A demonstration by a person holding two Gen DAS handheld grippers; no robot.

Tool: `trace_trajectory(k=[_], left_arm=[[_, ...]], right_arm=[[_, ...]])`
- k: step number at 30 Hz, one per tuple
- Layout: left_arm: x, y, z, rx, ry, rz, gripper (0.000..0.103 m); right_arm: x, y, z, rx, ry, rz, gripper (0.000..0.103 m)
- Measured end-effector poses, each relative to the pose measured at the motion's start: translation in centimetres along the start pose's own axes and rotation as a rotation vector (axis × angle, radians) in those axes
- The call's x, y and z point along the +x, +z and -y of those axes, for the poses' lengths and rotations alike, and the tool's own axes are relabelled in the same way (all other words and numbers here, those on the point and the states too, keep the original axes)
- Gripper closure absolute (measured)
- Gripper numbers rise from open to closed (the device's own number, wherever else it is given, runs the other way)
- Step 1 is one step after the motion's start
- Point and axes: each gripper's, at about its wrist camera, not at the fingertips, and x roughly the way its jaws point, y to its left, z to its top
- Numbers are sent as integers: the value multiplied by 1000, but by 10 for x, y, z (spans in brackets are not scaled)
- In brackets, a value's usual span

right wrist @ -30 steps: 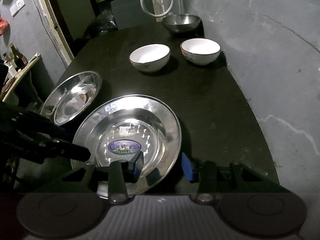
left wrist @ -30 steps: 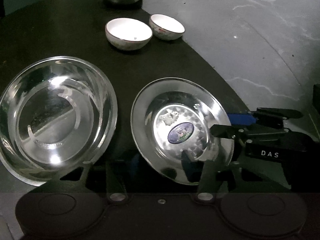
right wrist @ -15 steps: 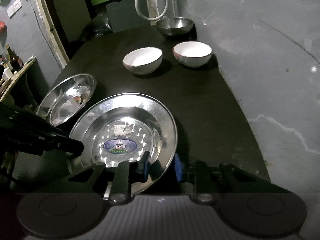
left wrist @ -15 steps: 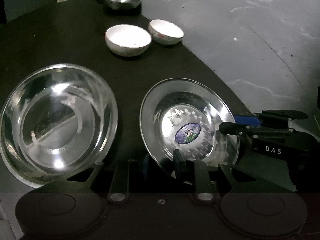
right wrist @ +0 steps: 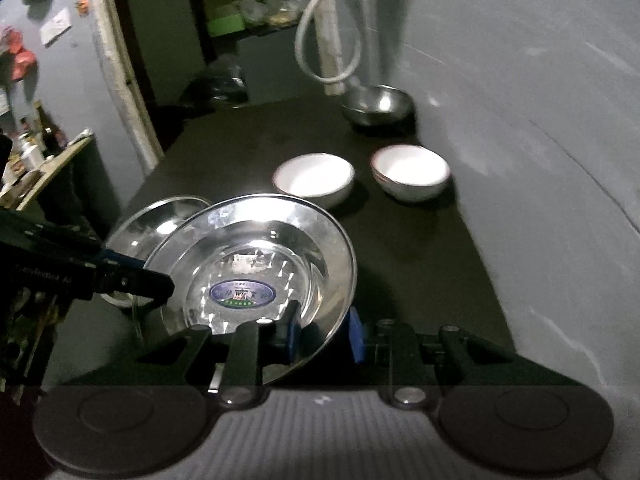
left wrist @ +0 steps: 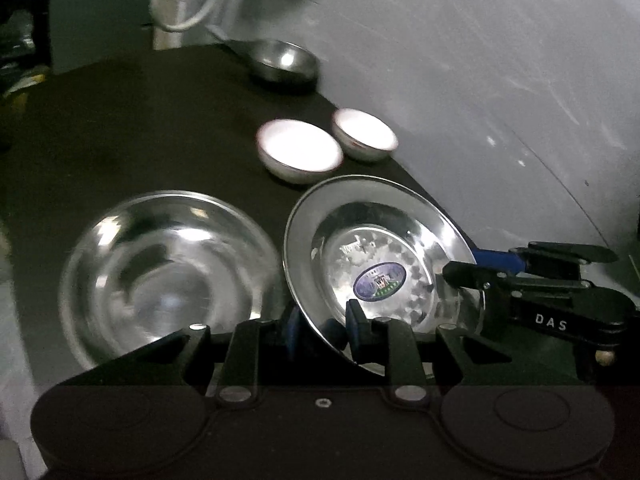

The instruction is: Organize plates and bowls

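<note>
"DAS" lettering on right hand-held gripper (left wrist: 476,264)

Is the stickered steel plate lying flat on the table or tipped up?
Tipped up. Both the left gripper and the right gripper clamp the stickered steel plate's near rim, and it overlaps the other steel plate.

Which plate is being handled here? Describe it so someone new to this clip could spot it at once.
On the dark table, two steel plates sit at the near end, ahead of two white bowls. The handled one is the stickered plate, tilted, gripped at its rim by both the left tool and right tool. Only it carries an oval blue label; the plain plate beside it has none.
</note>
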Motion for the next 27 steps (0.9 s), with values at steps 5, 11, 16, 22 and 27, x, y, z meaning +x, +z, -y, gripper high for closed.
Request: trace_trajectory(k=[5,11,16,22,27], left_arm=[[-18,-1,-25,-73,74,40,77],[-32,-9,-56,-140,154,62,77],[-41,-18,-76,-188,201,75,77],[-38,-23,-91,-218,244,71,77],[-34,-23,-92,-209,270,52,76]], right_arm=[[19,20,-23,-58,60,14,74],[49,38,-51,-122,142,16,74],[67,46,-73,-202,192,8,74],[80,51,-95,-257,199,-7,74],[88,51,-103,-256,185,-33,74]])
